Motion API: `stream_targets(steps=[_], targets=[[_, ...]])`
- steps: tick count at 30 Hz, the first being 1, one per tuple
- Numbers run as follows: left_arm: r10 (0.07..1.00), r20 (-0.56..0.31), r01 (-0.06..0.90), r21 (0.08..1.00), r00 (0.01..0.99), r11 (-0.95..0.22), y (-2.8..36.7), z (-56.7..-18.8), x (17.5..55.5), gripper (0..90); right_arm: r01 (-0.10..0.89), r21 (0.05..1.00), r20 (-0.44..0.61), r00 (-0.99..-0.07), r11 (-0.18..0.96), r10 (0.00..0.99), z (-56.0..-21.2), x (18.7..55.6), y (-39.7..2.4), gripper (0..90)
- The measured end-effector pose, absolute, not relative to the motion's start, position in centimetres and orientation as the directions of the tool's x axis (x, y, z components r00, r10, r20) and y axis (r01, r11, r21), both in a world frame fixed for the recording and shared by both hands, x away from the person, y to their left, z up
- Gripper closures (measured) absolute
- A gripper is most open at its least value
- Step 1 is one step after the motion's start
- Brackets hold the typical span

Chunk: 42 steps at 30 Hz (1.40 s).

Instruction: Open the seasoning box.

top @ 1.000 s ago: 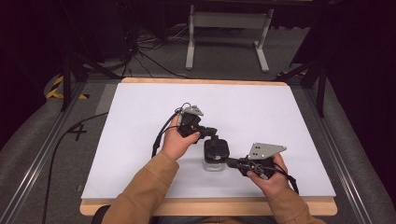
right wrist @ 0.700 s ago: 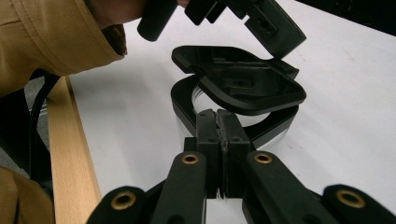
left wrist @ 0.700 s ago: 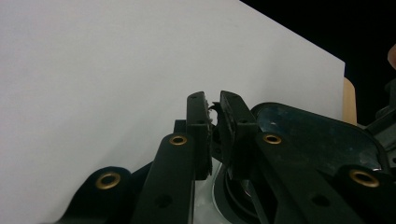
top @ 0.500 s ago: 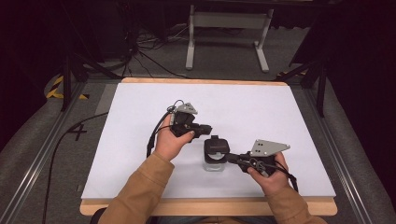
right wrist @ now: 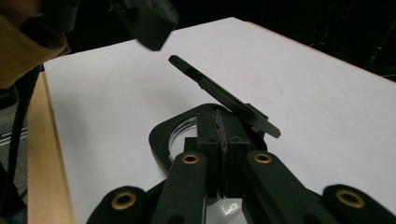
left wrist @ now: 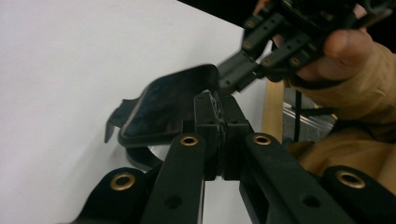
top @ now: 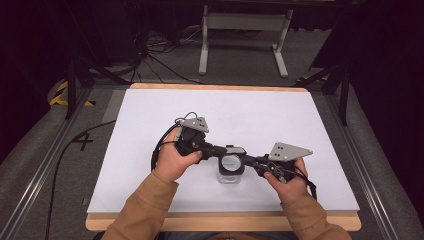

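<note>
A small clear jar [top: 230,176] with a black ring top [top: 222,165] stands on the white table mat [top: 150,150]. Its black flip lid [left wrist: 168,105] is raised at a slant, also seen as a tilted flap, the lid [right wrist: 224,95]. My left gripper [top: 222,150] reaches in from the left, and in its own view the left gripper [left wrist: 217,105] is shut on the lid's edge. My right gripper [top: 248,161] comes from the right, and the right gripper [right wrist: 219,122] is shut on the jar's black ring [right wrist: 161,137].
The white mat covers a wood-edged table [top: 220,221]. A metal stand [top: 245,30] and cables lie on the floor beyond the far edge. Bare mat stretches to the left, right and behind the jar.
My left hand has drawn up and to the left with the lid, which has swung up off the jar's ring. The right hand has stayed in place.
</note>
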<state>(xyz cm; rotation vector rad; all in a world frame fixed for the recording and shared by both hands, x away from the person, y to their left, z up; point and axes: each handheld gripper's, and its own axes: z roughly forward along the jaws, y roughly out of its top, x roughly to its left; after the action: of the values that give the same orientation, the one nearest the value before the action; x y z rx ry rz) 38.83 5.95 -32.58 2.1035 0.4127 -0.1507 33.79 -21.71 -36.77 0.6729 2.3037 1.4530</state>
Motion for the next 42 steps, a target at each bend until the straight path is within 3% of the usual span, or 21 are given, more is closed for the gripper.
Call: stream_targets(steps=[7, 14, 42], targets=[[0.206, -0.283, 0.350, 0.755, 0.937, -0.554, 5.0, -33.4, 38.6, 89.8, 0.209, 0.915, -0.027, -0.821, 0.344, 0.570, -36.5, 34.1, -21.8, 89.0], [0.267, -0.254, 0.364, 0.744, 0.930, -0.561, 4.4, -34.0, 38.9, 89.6, 0.208, 0.918, -0.026, -0.817, 0.337, 0.576, -36.4, 34.1, -21.9, 88.9], [0.391, -0.244, 0.391, 0.848, 0.888, -0.359, 4.9, -33.6, 41.1, 87.9, 0.291, 0.868, 0.025, -0.834, 0.402, 0.550, -38.8, 33.3, -21.4, 89.0]])
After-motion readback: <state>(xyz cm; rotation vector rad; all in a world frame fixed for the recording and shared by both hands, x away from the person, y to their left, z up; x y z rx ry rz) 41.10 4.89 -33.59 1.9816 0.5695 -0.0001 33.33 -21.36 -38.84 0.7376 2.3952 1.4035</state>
